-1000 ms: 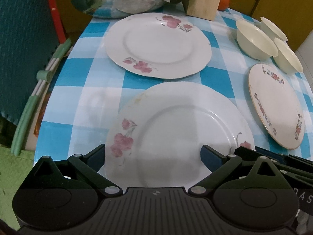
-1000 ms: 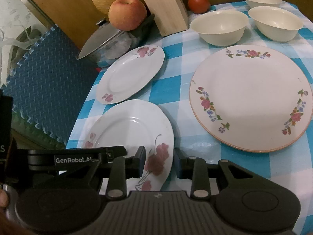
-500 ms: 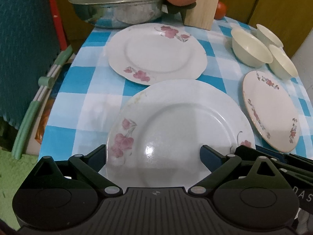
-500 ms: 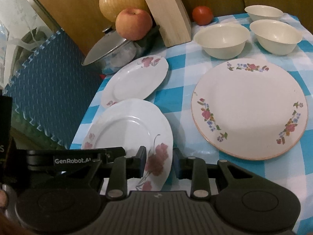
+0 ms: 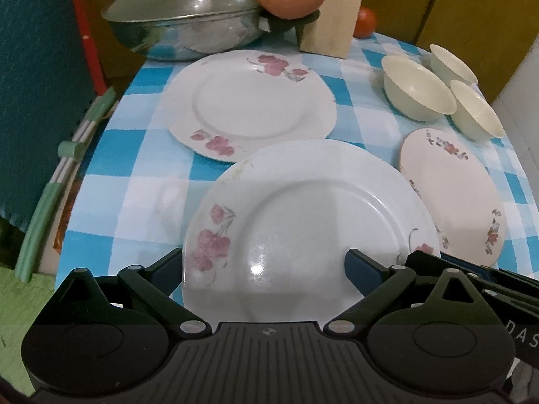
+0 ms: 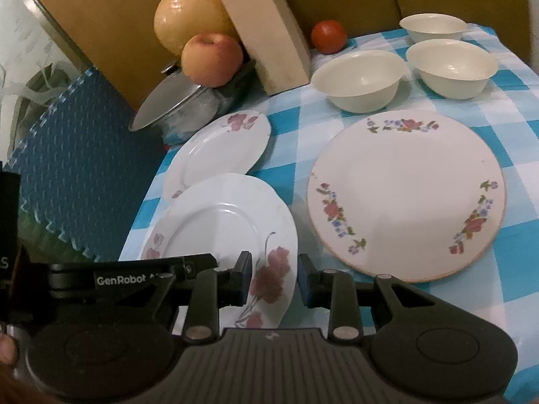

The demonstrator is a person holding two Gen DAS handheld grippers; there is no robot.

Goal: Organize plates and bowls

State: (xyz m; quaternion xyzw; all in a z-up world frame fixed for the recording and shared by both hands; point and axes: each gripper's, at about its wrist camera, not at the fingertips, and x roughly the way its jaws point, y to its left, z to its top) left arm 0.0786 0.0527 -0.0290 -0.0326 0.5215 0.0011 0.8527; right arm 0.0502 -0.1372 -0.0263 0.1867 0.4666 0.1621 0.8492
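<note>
A white plate with pink flowers point(image 5: 313, 232) is raised above the checked tablecloth, its far edge overlapping a second pink-flowered plate point(image 5: 249, 104). My right gripper point(image 6: 274, 282) is shut on the near plate's rim point(image 6: 269, 279). My left gripper point(image 5: 262, 262) is open, its fingers spread wide either side of the same plate's near edge. A cream plate with small flowers point(image 6: 407, 195) lies flat to the right. Three cream bowls point(image 6: 360, 79) stand behind it.
At the back stand a lidded steel pan point(image 5: 185, 27), an apple point(image 6: 212, 59), a large yellow fruit point(image 6: 188, 17), a wooden block point(image 6: 273, 30) and a tomato point(image 6: 328, 37). A blue foam mat point(image 6: 77, 155) borders the table's left edge.
The near pink-flowered plate has risen and moved forward toward the far pink-flowered plate, with both grippers travelling with it. The rest has not moved.
</note>
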